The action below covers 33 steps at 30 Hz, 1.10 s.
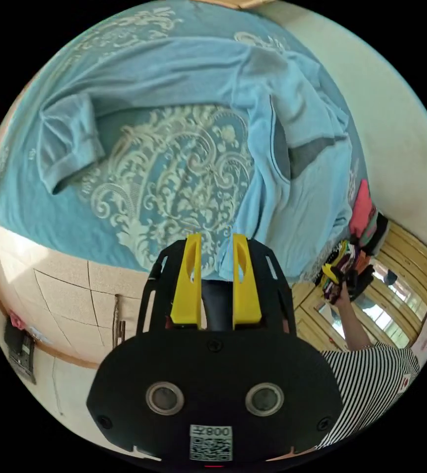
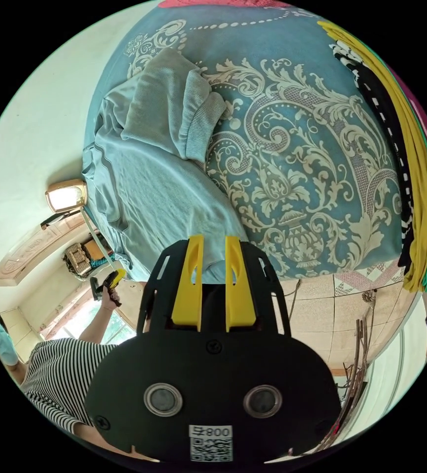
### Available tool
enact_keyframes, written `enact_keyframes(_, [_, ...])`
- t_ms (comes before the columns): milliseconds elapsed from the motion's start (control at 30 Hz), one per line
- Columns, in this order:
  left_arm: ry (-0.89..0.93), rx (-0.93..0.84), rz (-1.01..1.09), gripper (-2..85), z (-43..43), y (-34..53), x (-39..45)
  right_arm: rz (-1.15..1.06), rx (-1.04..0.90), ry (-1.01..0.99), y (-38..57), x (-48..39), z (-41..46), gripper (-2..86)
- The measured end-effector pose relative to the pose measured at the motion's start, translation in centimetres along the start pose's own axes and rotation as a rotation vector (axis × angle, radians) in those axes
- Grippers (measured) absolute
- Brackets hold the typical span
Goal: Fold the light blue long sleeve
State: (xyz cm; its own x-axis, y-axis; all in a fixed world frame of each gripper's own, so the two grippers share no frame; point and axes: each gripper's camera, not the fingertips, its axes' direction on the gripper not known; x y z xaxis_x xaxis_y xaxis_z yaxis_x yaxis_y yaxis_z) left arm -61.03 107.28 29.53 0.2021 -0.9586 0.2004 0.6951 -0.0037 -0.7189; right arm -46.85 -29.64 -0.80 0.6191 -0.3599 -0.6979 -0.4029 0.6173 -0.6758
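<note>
Long sleeve shirt [image 1: 292,162] is spread on the bedspread [image 1: 174,177], at 1 o'clock of the left gripper [image 1: 216,246]; one sleeve [image 1: 70,143] is laid toward 10 o'clock. In the right gripper view, a clothes pile [image 2: 410,162] is stacked at 3 o'clock.

Site: bedroom in a home | Evidence: bed with teal ornate-patterned cover [image 1: 174,172] | stack of folded clothes [image 1: 356,246] at bed edge | tiled floor [image 1: 65,305] | plain pale walls [image 1: 395,123] | wood-framed windows [image 1: 395,276] | wooden door frame [image 2: 36,251].
</note>
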Motion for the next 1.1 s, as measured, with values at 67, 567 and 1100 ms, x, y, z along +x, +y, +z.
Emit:
enact_keyframes(67, [0.008, -0.094, 0.063, 10.9, 3.7, -0.3, 1.3, -0.017, 0.002, 0.022, -0.3, 0.3, 0.8, 8.1])
enact_keyframes(567, [-0.09, -0.18, -0.052, 2.6, 7.7, 2.0, -3.6, -0.081, -0.046, 0.075, -0.8, 3.1, 6.3, 8.7])
enact_keyframes(1100, [-0.166, -0.214, -0.091, 3.1, 10.5, 3.5, -4.4, -0.16, -0.065, 0.218, 1.5, 2.8, 12.0, 8.6])
